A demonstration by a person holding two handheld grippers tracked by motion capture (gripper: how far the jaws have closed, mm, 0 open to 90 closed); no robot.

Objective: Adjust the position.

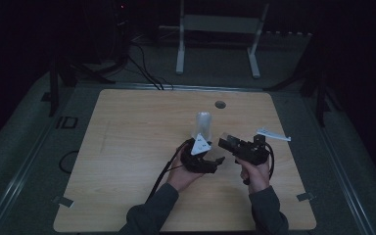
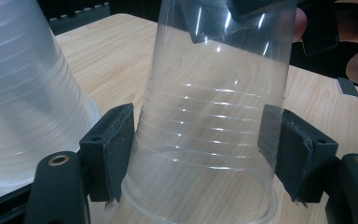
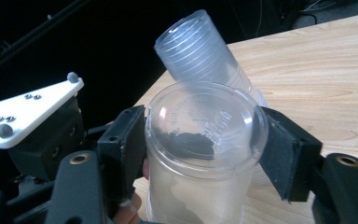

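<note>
Clear cup [image 2: 209, 121] inverted on counter [image 1: 127, 147], centre frame; left gripper [image 2: 200, 154] fingers pressing its rim sides; right gripper [image 3: 205, 154] fingers clamped on its base; cup stack [image 3: 200, 51] just beside

High view looks forward-down over light wooden table [image 1: 127, 147]; both gripper views sit close, sharing clear ribbed plastic cup [image 2: 209, 121].

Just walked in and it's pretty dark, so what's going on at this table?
A person works two handheld grippers on one upside-down clear cup standing on the wooden table. The left gripper has its pads against the cup's sides near the rim, while the right gripper appears to press on its base at the top. A stack of cups stands upside down beside it.
</note>
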